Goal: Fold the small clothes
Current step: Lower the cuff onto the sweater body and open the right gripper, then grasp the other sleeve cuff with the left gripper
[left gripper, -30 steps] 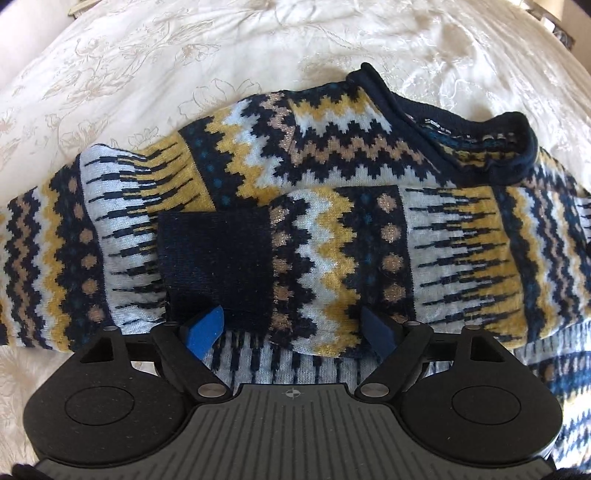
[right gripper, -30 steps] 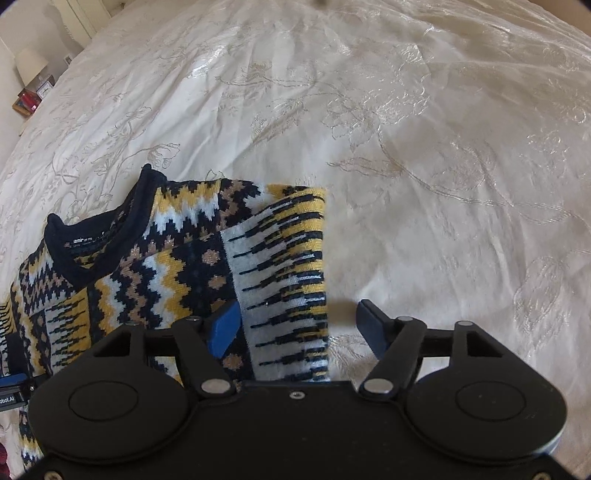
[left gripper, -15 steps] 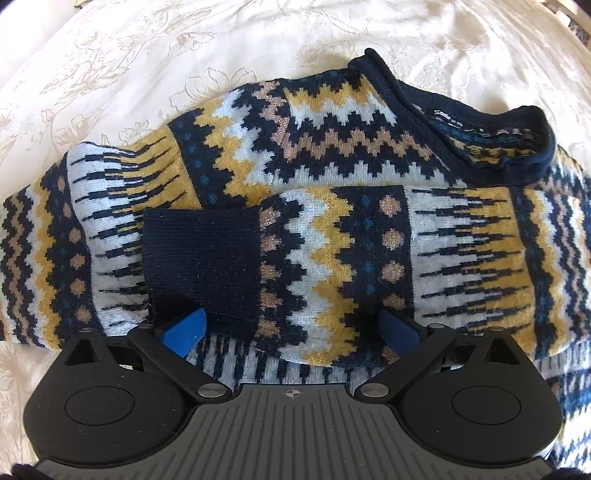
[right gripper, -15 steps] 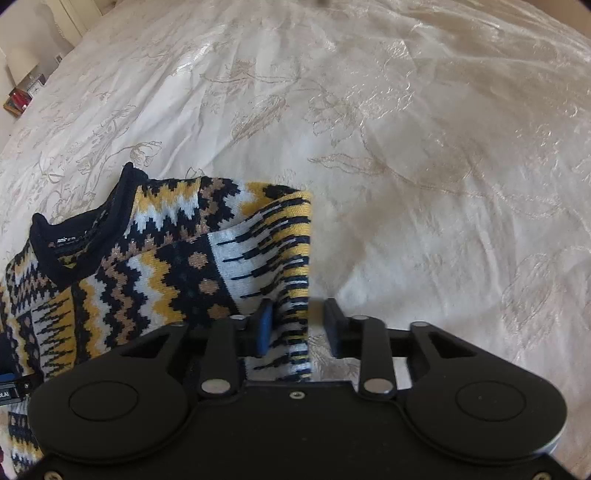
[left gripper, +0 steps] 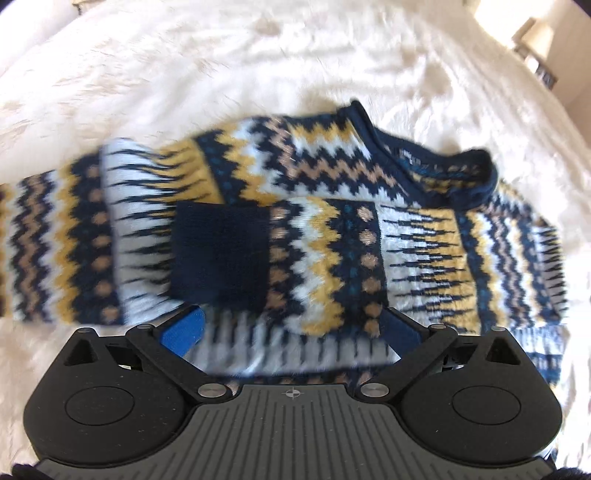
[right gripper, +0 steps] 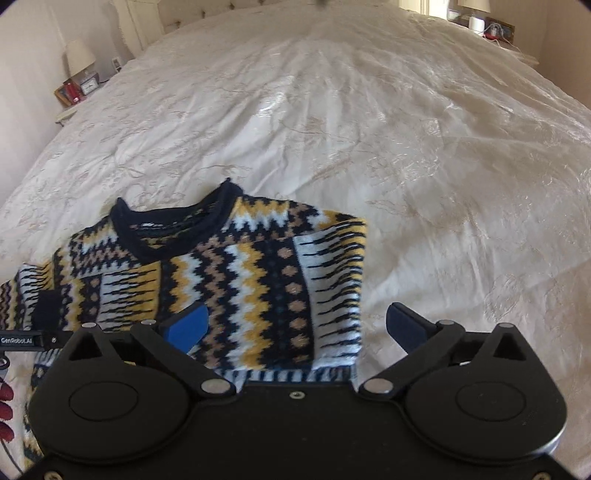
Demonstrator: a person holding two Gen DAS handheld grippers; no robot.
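A knitted sweater [left gripper: 332,240] in navy, yellow, white and tan zigzags lies on the white bedspread [left gripper: 258,74]. One sleeve is folded across its body, with the navy cuff [left gripper: 221,254] on top. My left gripper [left gripper: 291,326] hovers open above the sleeve and touches nothing. In the right wrist view the sweater [right gripper: 240,277] shows its navy neckline [right gripper: 166,229] and a straight folded right edge. My right gripper [right gripper: 297,321] is above that edge with its jaws opening wide. The knit lies below them and the pads do not press it.
The bedspread [right gripper: 406,147] stretches far beyond the sweater to the right and back. A bedside table with a lamp [right gripper: 79,55] stands at the far left. Another stand [right gripper: 491,26] is at the far right, and the headboard [right gripper: 184,14] is behind.
The right jaws narrowed on the sweater's folded edge, then spread wide and let it go. Both grippers rose and pulled back from the sweater. The left jaws widened slightly.
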